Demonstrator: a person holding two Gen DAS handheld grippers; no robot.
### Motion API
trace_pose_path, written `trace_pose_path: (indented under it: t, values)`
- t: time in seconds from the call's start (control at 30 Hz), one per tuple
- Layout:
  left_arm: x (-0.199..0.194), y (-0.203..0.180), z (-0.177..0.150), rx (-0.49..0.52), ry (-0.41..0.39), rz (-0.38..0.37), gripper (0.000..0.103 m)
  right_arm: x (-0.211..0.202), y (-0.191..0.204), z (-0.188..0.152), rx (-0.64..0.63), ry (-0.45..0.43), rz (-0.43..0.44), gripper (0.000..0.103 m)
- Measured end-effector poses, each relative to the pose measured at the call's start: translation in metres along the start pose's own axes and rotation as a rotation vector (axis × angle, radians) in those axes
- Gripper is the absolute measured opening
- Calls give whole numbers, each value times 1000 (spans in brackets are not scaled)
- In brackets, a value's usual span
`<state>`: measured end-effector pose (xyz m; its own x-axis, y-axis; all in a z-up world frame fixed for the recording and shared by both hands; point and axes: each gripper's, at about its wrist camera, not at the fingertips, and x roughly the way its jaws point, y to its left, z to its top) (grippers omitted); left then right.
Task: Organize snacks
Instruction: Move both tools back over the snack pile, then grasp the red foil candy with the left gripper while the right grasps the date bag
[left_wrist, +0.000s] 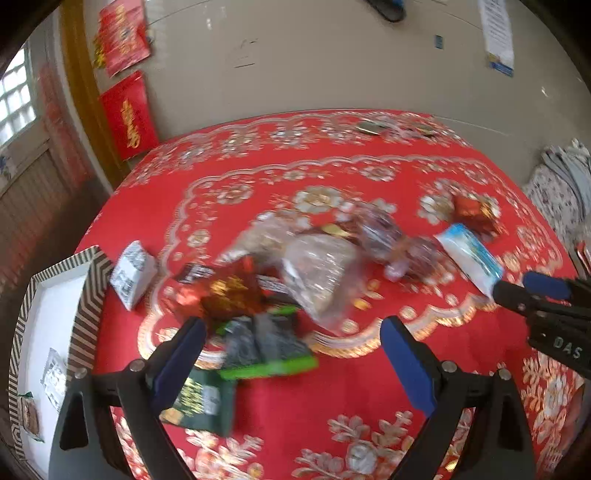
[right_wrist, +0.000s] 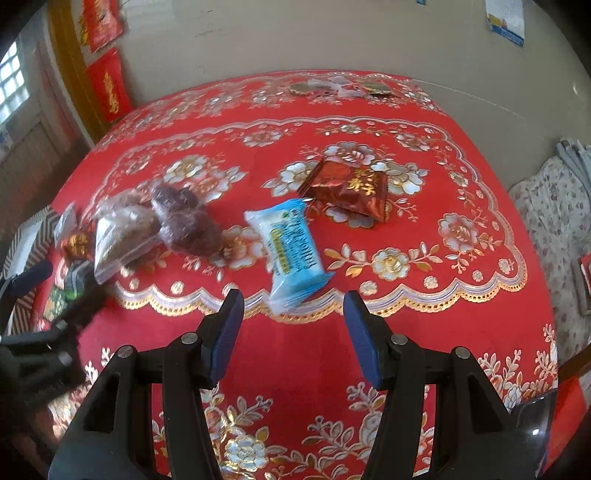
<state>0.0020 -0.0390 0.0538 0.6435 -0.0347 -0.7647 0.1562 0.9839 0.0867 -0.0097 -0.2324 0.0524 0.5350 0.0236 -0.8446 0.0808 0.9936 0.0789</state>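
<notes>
Two packets lie in the tray (left_wrist: 88, 291), most snacks (left_wrist: 321, 273) remain on the bench (right_wrist: 424, 317), both claws (left_wrist: 291, 354) (right_wrist: 293, 332) apart, empty.

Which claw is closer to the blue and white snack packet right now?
Right. The right claw hangs open just short of the blue and white packet. The left claw is off beside it, over the green packets.
</notes>
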Motion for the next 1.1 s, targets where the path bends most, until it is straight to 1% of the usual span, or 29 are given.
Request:
trace_pose_path:
  t: [0.07,0.17,0.27,0.33,0.47,0.57,0.63,0.67,0.7,0.8,0.93,0.97,1.1]
  values:
    - [4,12,8,-33,18,-21,97,1,-2,4,10,5,17,56]
    - [11,27,20,-77,68,-91,97,4,-1,9,8,12,46,56]
    - [19,42,28,-122,103,-126,97,7,10,16,-24,20,112,56]
    - [24,50,31,-144,125,-126,97,11,19,22,-42,28,142,56]
    - [33,60,35,-159,157,-130,97,19,37,39,-107,28,134,56]
    - [34,70,36,-179,161,-123,97,26,43,50,-92,41,173,57]
    - [33,74,35,-181,155,-105,97,29,45,53,-82,41,197,63]
    - [34,76,36,-186,153,-98,97,29,47,53,-86,38,191,68]
    - [34,78,37,-190,155,-98,97,31,52,54,-99,34,177,69]
    - [37,80,41,-193,165,-119,97,34,59,55,-108,38,166,69]
    - [35,90,49,-201,145,-82,97,31,61,56,-103,25,170,69]
    - [36,94,48,-206,149,-76,97,29,62,56,-109,21,170,69]
    - [40,106,39,-238,184,-95,97,27,64,54,-115,19,174,69]
